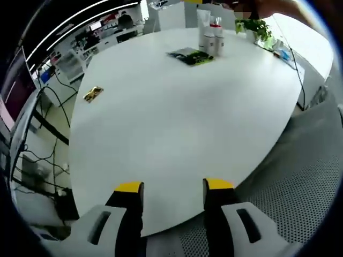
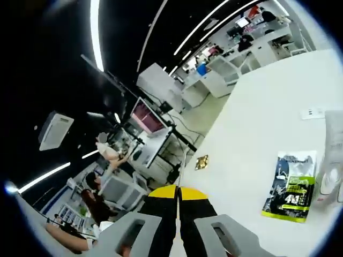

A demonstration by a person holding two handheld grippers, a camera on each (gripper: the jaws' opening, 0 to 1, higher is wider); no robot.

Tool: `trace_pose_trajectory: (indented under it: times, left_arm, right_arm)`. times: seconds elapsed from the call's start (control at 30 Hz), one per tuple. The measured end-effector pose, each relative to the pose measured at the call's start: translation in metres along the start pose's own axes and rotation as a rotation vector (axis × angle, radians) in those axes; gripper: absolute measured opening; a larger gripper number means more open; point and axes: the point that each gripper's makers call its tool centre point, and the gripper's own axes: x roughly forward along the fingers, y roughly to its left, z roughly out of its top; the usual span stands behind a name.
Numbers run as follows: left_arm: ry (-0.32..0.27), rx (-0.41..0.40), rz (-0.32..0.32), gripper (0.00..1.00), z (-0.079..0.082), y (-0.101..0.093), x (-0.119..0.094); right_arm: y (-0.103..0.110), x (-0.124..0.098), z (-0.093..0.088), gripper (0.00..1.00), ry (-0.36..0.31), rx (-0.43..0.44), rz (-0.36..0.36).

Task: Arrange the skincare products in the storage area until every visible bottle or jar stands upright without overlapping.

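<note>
bench: smooth white top, matt with a soft sheen
left claw: matt black jaws, yellow tips, on pale grey moulded plastic
right claw: same black, yellow and grey plastic look
bottles, upper middle: smooth white plastic
sachet, lower right: glossy printed foil or film
floor, right: grey, finely dotted texture
</note>
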Motion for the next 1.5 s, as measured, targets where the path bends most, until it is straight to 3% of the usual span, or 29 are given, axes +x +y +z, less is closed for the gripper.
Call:
trace_pose_trajectory:
  times: [0.27,0.33,0.4,0.6,0.87,1.1,1.4,1.5]
  left_arm:
    - [0.005,-0.023,-0.001,0.41,-0.005,0.002,0.001]
    - [-0.002,-0.019,-0.002,0.41,-0.005,0.002,0.001]
    - [0.006,-0.026,-0.010,0.39,-0.007,0.001,0.002]
    - [0.015,-0.038,-0.017,0.38,-0.010,0.001,0.003]
    - [0.025,-0.057,-0.024,0.33,-0.013,0.001,0.003]
    - [0.046,-0.062,-0.029,0.31,-0.017,0.000,0.004]
    - [0.057,-0.069,-0.040,0.30,-0.019,-0.002,0.005]
    - [0.057,-0.081,-0.043,0.29,-0.019,-0.003,0.005]
  right_arm:
    - [-0.028,0.035,0.014,0.00,0.037,0.075,-0.063]
    - [-0.037,0.042,0.014,0.00,0.040,0.172,-0.081]
    - [-0.045,0.047,0.015,0.00,0.039,0.187,-0.097]
    - [-0.083,0.064,0.002,0.00,0.097,0.248,-0.175]
    - [-0.125,0.072,-0.024,0.00,0.188,0.263,-0.268]
    - [-0.140,0.080,-0.039,0.00,0.252,0.267,-0.301]
    - [-0.169,0.076,-0.043,0.00,0.238,0.319,-0.381]
    - [-0.182,0.071,-0.050,0.00,0.253,0.293,-0.440]
